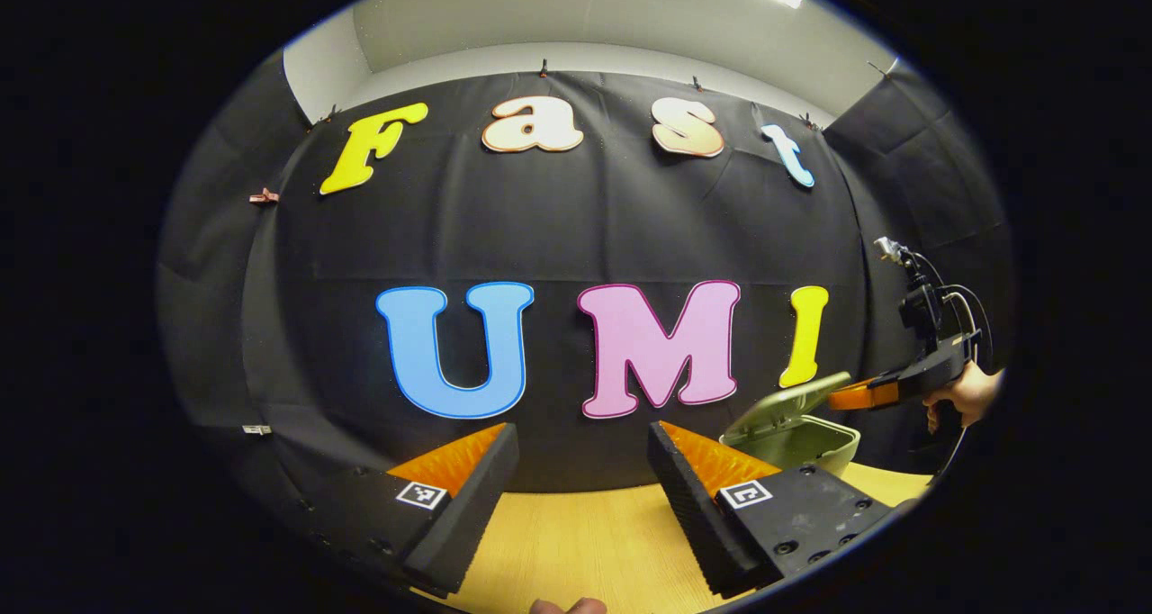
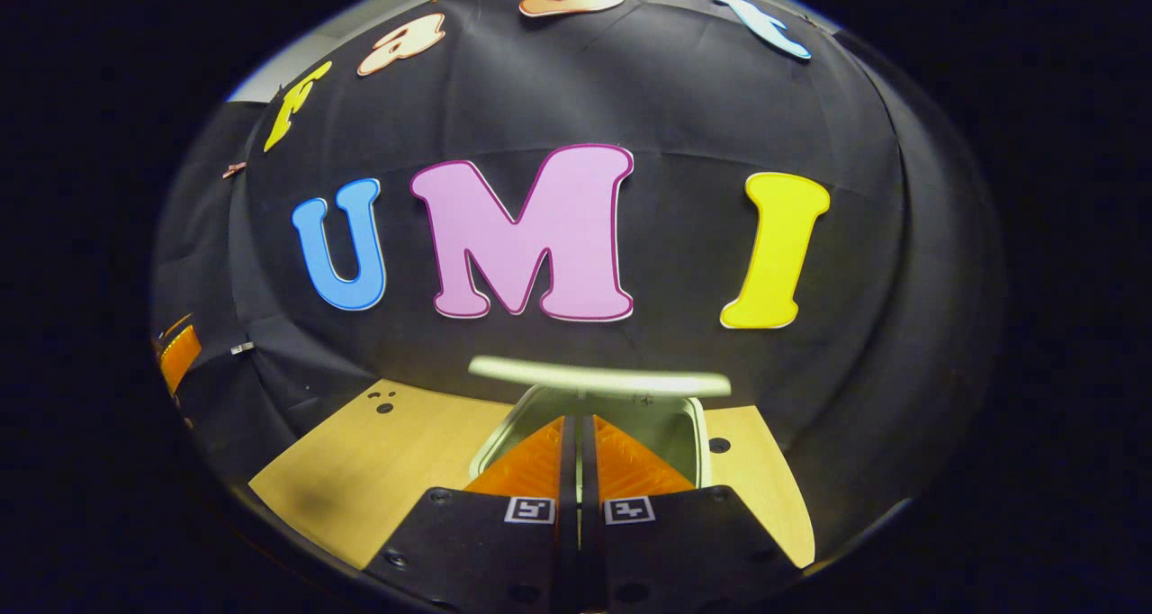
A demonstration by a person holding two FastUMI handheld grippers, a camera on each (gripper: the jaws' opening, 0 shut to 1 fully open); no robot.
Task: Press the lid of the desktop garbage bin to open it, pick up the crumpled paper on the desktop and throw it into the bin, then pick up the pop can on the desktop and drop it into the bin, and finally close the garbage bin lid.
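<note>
The right gripper (image 2: 578, 456), fingers pressed together, hovers above the bin (image 2: 691, 434), whose lid (image 2: 598, 377) stands raised, likely about to close it. Left of the bin, the left gripper (image 1: 583, 470) waits spread over the surface (image 1: 576, 542).

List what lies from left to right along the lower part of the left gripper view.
Left gripper, its jaws apart → open bin with raised lid → right gripper → hand holding it.

Pale green bin (image 1: 796, 441) at lower right of left gripper view, on desk; lid (image 2: 600, 378) raised, partly open.
</note>
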